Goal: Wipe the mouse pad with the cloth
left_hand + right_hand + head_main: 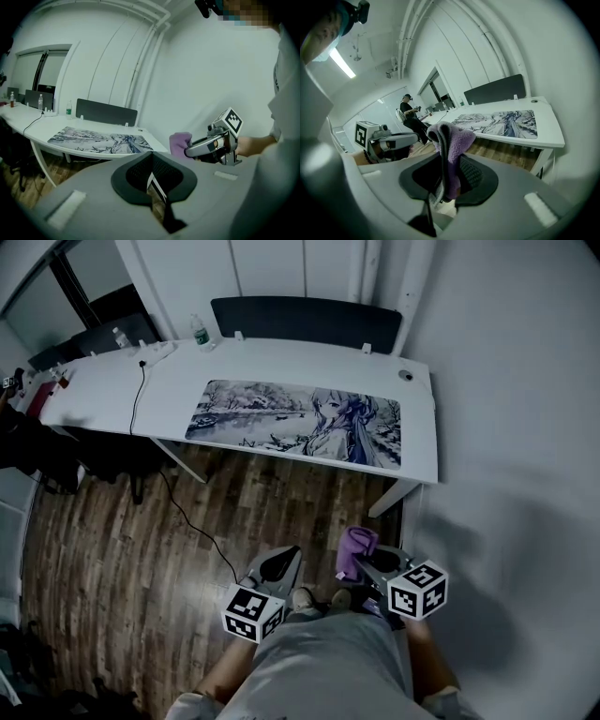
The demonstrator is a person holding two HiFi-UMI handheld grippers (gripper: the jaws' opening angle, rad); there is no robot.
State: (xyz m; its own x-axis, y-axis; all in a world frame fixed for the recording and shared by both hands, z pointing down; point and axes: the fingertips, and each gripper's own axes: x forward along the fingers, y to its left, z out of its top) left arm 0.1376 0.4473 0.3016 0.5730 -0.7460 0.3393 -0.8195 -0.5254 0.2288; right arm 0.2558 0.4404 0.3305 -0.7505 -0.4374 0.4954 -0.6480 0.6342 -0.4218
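A long printed mouse pad lies flat on the white desk, well ahead of both grippers; it also shows as the mouse pad and the mouse pad. A folded purple cloth stands up between the jaws of my right gripper, which is shut on it; the cloth sticks out over the wooden floor. My left gripper is shut with nothing in it, held low beside the right gripper, left gripper near my body.
A dark divider panel runs along the desk's back edge. A water bottle and a cable sit at the desk's left. A person stands at further desks. A white wall is on the right.
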